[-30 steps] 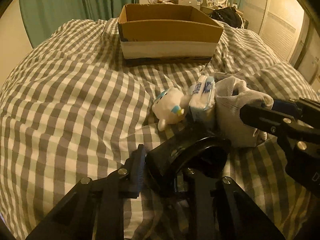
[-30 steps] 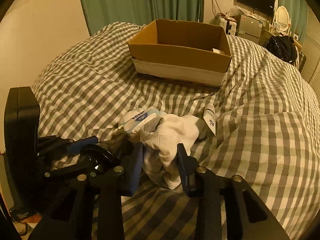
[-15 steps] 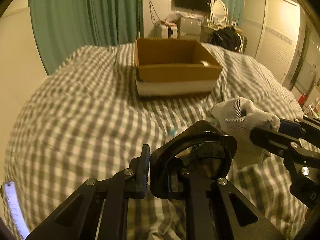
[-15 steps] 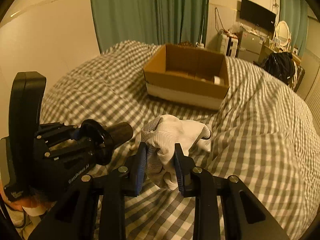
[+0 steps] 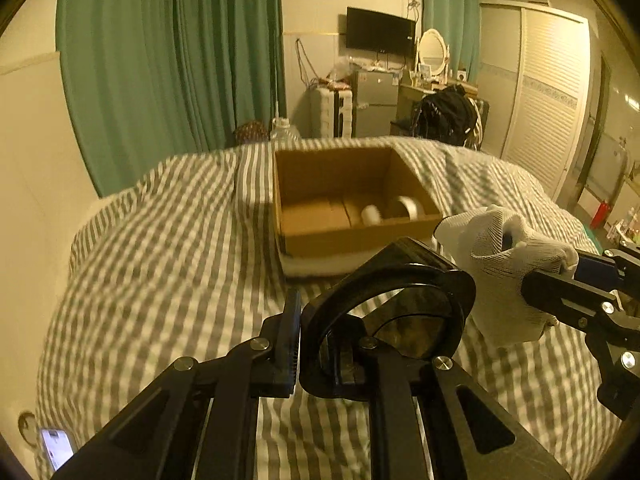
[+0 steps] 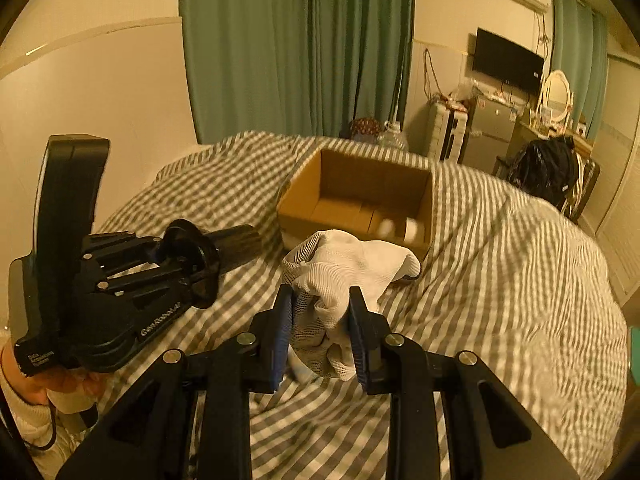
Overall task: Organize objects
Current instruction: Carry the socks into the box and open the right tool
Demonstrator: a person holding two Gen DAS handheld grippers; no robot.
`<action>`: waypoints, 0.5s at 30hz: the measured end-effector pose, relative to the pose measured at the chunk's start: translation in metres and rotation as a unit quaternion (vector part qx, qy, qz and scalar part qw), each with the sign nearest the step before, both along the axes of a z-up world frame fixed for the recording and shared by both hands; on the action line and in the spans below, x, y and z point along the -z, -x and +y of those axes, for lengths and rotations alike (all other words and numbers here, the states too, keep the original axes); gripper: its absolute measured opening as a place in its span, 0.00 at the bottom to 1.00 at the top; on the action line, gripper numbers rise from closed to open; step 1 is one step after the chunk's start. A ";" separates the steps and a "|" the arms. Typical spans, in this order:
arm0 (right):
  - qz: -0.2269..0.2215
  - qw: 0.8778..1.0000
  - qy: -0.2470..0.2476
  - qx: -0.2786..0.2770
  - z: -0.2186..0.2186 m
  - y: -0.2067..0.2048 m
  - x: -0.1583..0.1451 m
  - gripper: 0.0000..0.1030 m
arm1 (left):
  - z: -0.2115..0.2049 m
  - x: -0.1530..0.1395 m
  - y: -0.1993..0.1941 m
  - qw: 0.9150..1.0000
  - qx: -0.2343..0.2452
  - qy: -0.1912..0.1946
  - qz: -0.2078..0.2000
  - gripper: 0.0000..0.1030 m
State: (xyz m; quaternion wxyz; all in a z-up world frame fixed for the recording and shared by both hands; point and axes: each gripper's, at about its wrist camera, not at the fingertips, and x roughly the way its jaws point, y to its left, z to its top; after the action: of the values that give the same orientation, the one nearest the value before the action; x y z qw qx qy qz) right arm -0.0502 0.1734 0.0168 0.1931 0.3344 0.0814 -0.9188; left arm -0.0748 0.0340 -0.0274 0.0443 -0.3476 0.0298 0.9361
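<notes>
My left gripper [image 5: 326, 344] is shut on a black round lens-like object [image 5: 396, 308] and holds it above the checked bed. My right gripper [image 6: 322, 328] is shut on a white mesh cloth [image 6: 340, 264], lifted off the bed; the cloth also shows in the left wrist view [image 5: 504, 264]. An open cardboard box [image 5: 352, 236] sits ahead on the bed with two white rolls [image 5: 400, 210] inside; it also shows in the right wrist view [image 6: 356, 200]. The left gripper [image 6: 224, 246] with its black object shows at the left of the right wrist view.
The grey-and-white checked duvet [image 5: 160, 280] covers the bed. Green curtains [image 5: 172, 60] hang behind. A fridge, a dresser with a mirror and a black bag [image 5: 448, 116] stand beyond the bed. A lit phone [image 5: 56, 446] lies at the lower left.
Both grippers have risen off the bed with their objects and moved toward the box. The plush toy and tissue pack have dropped out of view.
</notes>
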 end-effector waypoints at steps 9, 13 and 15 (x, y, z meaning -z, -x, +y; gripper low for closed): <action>0.041 0.999 0.014 -0.007 -0.002 0.037 -0.050 0.25 | 0.010 -0.044 0.053 1.000 0.008 -0.008 0.028 0.12; 0.055 0.998 0.020 -0.010 -0.004 0.059 -0.067 0.25 | 0.012 -0.059 0.081 0.999 0.008 -0.006 0.038 0.12; 0.059 0.998 0.023 -0.010 -0.005 0.073 -0.073 0.25 | 0.014 -0.062 0.095 0.999 0.010 -0.007 0.039 0.12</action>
State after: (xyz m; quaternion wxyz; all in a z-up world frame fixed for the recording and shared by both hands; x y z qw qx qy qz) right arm -0.1232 0.1687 0.0902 0.2050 0.2741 0.0754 -0.9366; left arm -0.1698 0.0477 0.0349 0.0547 -0.3101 0.0287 0.9487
